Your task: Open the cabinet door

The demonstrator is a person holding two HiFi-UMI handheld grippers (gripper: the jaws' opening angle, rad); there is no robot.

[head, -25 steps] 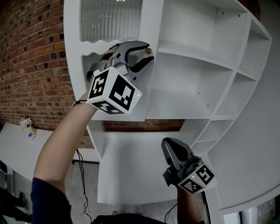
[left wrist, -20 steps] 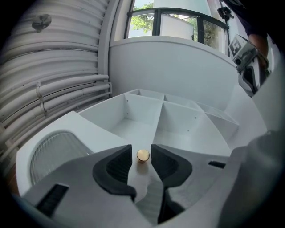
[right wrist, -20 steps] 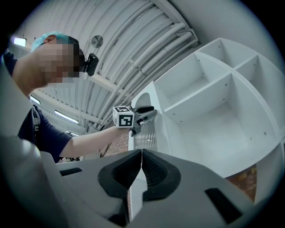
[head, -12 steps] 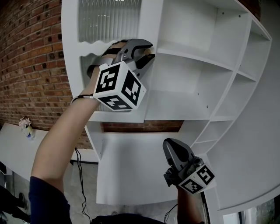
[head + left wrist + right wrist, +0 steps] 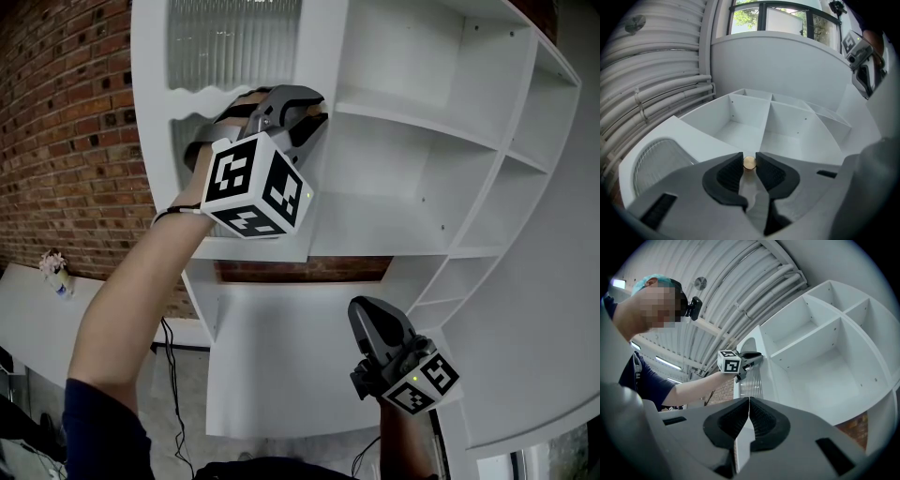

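Between the left gripper's (image 5: pixel 749 158) closing jaws, the door knob (image 5: pixel 749 163)

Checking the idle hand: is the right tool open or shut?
Shut. In the right gripper view the right tool has its jaws pressed together, nothing between them.

Red brick wall (image 5: pixel 66 122) on left, white table (image 5: pixel 28 319) with small flower pot (image 5: pixel 58 267), grey floor (image 5: pixel 183 398), black cable (image 5: pixel 174 375); ribbed ceiling with white pipes (image 5: pixel 740 282), windows (image 5: pixel 745 18).
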